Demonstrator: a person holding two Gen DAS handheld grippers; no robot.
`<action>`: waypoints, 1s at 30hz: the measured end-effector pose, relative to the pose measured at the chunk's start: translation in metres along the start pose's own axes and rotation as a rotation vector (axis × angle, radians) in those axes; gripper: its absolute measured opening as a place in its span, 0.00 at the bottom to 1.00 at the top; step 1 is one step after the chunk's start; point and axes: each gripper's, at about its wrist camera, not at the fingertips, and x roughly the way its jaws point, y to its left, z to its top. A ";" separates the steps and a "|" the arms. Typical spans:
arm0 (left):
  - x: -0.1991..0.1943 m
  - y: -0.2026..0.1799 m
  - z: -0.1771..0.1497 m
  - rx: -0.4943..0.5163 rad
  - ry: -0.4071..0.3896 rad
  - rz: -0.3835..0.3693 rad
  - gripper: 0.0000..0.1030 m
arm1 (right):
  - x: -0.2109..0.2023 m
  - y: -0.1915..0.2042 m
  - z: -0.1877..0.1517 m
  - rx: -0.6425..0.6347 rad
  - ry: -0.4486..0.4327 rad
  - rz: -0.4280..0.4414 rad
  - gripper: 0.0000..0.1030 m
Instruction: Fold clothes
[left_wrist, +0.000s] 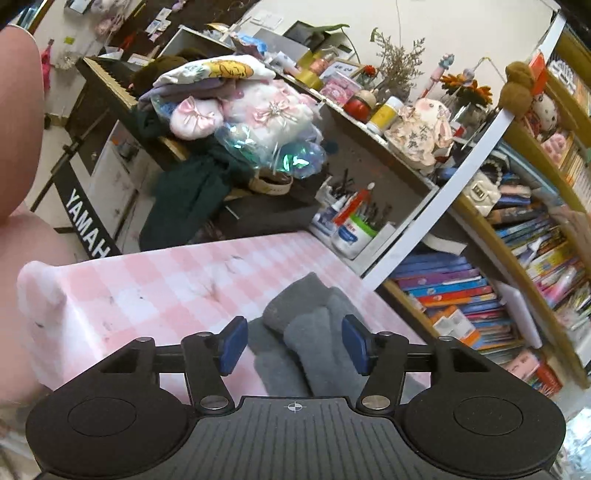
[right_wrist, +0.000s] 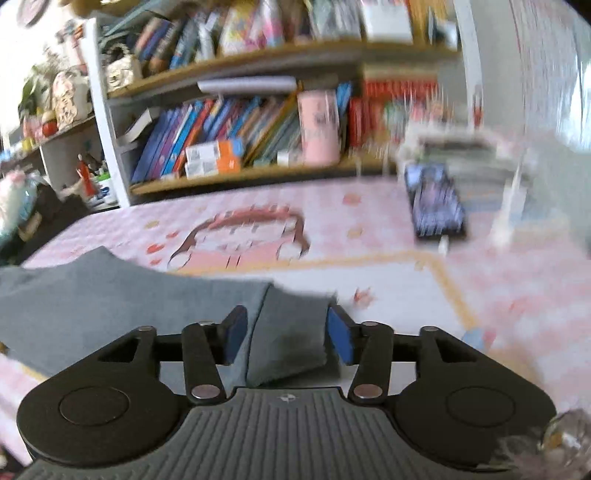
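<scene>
A grey garment (left_wrist: 310, 325) lies bunched on the pink checked tablecloth (left_wrist: 166, 280). My left gripper (left_wrist: 294, 345) is open, its blue pads on either side of the cloth's folds, just above it. In the right wrist view the same grey garment (right_wrist: 110, 295) lies flatter on the pink patterned cloth (right_wrist: 369, 273). My right gripper (right_wrist: 282, 338) is open, with a folded corner of the garment (right_wrist: 288, 332) lying between its pads. The right view is blurred by motion.
A cluttered desk with pink and green clothes (left_wrist: 229, 122) and a Yamaha keyboard (left_wrist: 88, 229) stand beyond the table. Bookshelves (left_wrist: 498, 280) flank it on the right. A dark box (right_wrist: 436, 203) and white items (right_wrist: 509, 206) sit on the table's far right.
</scene>
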 end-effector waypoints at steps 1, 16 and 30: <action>0.002 0.001 -0.001 -0.001 0.009 0.004 0.55 | -0.001 0.007 0.000 -0.033 -0.022 0.001 0.50; 0.042 0.007 -0.014 -0.110 0.109 -0.067 0.22 | 0.050 0.117 -0.015 -0.149 0.082 0.285 0.22; 0.020 0.012 -0.020 -0.123 0.055 -0.084 0.21 | 0.062 0.145 -0.033 -0.243 0.148 0.284 0.24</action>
